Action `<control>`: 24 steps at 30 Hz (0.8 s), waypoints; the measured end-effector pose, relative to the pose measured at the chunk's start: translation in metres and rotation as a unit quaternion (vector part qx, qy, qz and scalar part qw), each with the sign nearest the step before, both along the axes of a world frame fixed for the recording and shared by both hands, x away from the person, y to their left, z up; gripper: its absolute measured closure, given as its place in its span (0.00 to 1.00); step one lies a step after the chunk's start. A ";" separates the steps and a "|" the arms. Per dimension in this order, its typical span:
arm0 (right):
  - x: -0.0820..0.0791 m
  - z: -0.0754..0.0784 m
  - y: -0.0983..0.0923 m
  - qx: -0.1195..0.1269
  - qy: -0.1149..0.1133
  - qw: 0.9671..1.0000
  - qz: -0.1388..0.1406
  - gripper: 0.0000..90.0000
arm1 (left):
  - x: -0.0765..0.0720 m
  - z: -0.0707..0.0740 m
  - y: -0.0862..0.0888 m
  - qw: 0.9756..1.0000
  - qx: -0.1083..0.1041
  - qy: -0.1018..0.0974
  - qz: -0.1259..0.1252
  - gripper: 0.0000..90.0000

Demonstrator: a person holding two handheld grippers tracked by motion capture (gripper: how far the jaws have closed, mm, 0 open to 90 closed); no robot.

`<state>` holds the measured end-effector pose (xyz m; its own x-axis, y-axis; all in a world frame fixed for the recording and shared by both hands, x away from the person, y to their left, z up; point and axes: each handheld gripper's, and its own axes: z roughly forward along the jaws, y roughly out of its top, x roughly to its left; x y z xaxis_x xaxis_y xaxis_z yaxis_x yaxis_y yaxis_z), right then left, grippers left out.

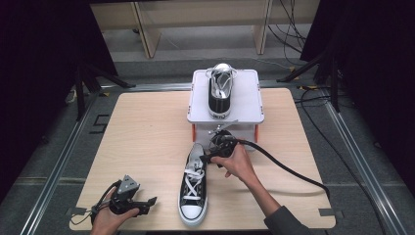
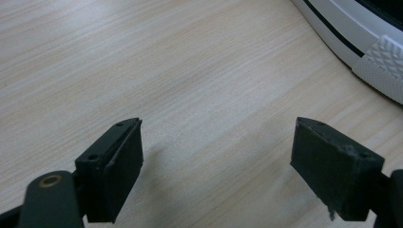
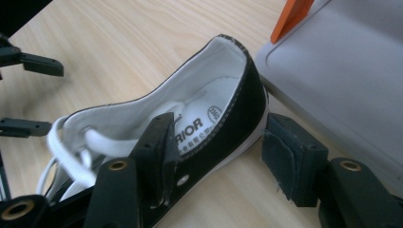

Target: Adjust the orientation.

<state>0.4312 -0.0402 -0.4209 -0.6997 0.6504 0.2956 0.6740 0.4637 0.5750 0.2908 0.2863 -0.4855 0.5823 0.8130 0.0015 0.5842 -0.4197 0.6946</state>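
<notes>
Down at the near edge of the high view, the left gripper (image 1: 147, 200) rests on the counter (image 1: 147, 127) in the person's left hand, fingers spread and holding nothing, close to the front left corner. Just right of it lies the black sneaker (image 1: 194, 188), toe toward the person, heel toward the white box (image 1: 247, 105), on which a second sneaker (image 1: 220, 90) already stands. The right gripper (image 1: 211, 157) reaches down at the heel end, its cable trailing off right.

From the left gripper view, both fingers (image 2: 114, 171) stand wide apart over bare wood, with the sneaker's white toe rubber at the upper right corner. That side has plenty of free room.

Along the right gripper view, one finger (image 3: 159, 152) sits inside the shoe's opening and the other (image 3: 292, 159) outside the right wall; they straddle the canvas, partly closed, and I cannot tell that the pads press yet. To do it well, I judge the fingers should clamp low on the heel-side wall, near the sole, so the shoe hangs level. Room is tight here: the box's grey wall and orange foot (image 3: 291, 19) stand just beside the outer finger, so a lift should go straight up first.
</notes>
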 end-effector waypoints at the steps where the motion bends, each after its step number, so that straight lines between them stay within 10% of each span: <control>1: 0.000 0.000 0.002 -0.003 0.004 1.000 -0.008 0.51 | 0.000 0.000 0.000 1.000 -0.002 0.001 0.002 0.19; 9: 0.011 -0.001 0.017 -0.036 -0.023 0.999 0.012 0.65 | -0.001 0.000 0.000 1.000 -0.001 -0.003 -0.005 0.19; 24: -0.008 0.003 -0.028 -0.066 -0.021 0.998 0.007 0.73 | 0.000 0.001 0.002 1.000 0.003 -0.003 -0.005 0.19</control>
<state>0.4230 -0.0679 -0.4175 -0.7188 0.6720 0.1779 0.6433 0.5461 0.5366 0.2911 0.2886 -0.4845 0.5910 0.8066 0.0102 0.5758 -0.4306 0.6950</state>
